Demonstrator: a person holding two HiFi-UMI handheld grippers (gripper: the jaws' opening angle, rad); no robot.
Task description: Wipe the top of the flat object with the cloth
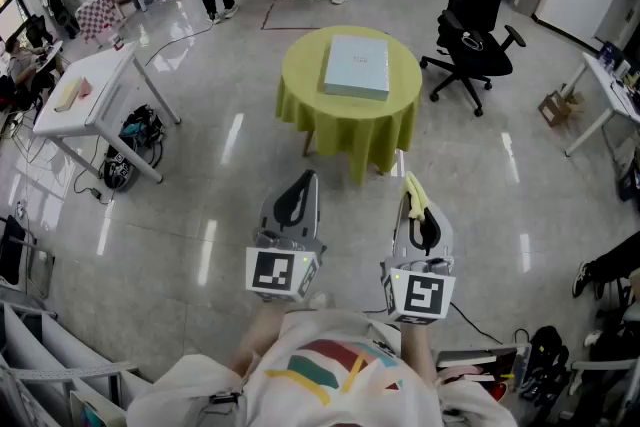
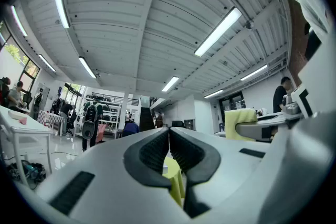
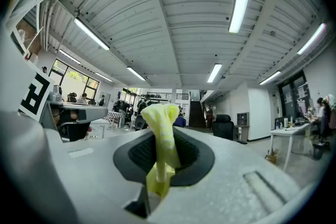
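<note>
A pale blue flat box (image 1: 356, 67) lies on a round table with a yellow-green cloth cover (image 1: 300, 85), far ahead of me across the floor. My right gripper (image 1: 412, 187) is shut on a yellow cloth (image 1: 415, 192), which shows pinched between its jaws in the right gripper view as the yellow cloth (image 3: 161, 139). My left gripper (image 1: 305, 181) is shut with nothing between its jaws; in the left gripper view its pads (image 2: 157, 152) meet. Both grippers are held level in front of my body, well short of the table.
A black office chair (image 1: 474, 15) stands right of the round table. A white desk (image 1: 85, 95) with a bag under it is at the left, another white desk (image 1: 605, 95) at the right. People stand at the far back. Shiny open floor lies between me and the table.
</note>
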